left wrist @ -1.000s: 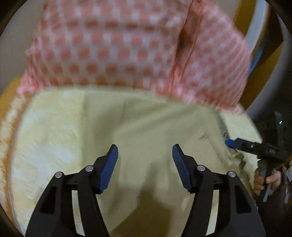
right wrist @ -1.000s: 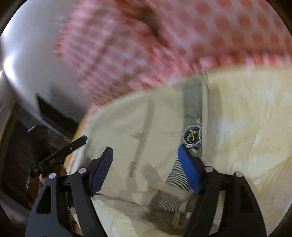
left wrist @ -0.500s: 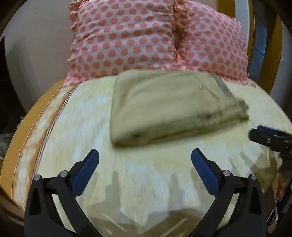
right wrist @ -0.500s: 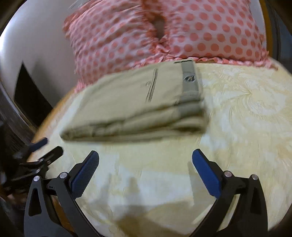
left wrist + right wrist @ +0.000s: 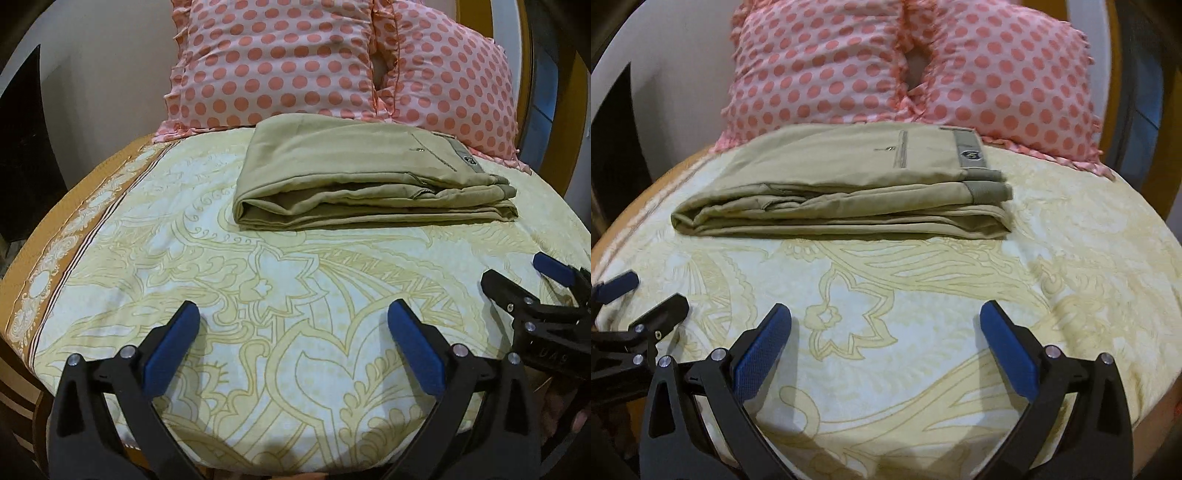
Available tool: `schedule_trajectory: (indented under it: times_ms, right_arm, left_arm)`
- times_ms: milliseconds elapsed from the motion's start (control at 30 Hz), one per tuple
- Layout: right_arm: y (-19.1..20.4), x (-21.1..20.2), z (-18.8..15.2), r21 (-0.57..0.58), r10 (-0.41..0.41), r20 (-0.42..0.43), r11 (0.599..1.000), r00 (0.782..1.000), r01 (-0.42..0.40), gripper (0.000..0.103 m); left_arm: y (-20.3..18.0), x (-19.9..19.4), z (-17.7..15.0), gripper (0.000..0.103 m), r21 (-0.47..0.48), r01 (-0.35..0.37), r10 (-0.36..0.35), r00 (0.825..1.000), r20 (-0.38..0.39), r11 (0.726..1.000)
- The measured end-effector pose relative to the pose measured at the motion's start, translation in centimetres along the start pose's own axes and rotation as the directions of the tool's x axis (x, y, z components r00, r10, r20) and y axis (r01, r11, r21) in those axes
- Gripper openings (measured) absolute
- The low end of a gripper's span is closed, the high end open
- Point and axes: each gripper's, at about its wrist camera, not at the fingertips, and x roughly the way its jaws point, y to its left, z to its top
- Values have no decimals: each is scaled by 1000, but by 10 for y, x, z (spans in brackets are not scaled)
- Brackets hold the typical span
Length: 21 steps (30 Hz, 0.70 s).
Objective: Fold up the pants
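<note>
The khaki pants [image 5: 365,177] lie folded into a flat rectangular stack on the bed, just in front of the pillows; in the right wrist view [image 5: 846,184] the waistband with its logo patch faces right. My left gripper [image 5: 295,325] is open and empty, hovering over the bedsheet well short of the pants. My right gripper [image 5: 886,325] is also open and empty, at a similar distance. Each gripper shows at the edge of the other's view: the right one [image 5: 532,273] and the left one [image 5: 646,299].
Two pink polka-dot pillows [image 5: 280,62] [image 5: 1004,74] stand against the wall behind the pants. The bed carries a cream floral sheet [image 5: 295,280] with an orange patterned border [image 5: 62,240] on the left. A dark opening [image 5: 22,147] lies left of the bed.
Both grippers have pulled back from over the pants toward the foot of the bed and opened wider. The folded pants stay where they were left.
</note>
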Motion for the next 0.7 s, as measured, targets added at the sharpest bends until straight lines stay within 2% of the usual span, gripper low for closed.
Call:
schedule_trajectory:
  times_ms: [100,700]
  right_arm:
    - [0,0,-2,4,-9,26,1000,1000,9,102]
    - [-1,0,-2,8,-17,31,1000,999,16,102]
  left_arm:
    - [1,1,0,101,2,3,-3,1000,10,1000]
    - [-1,1,1,101,3,6,-6,1000,24,1000]
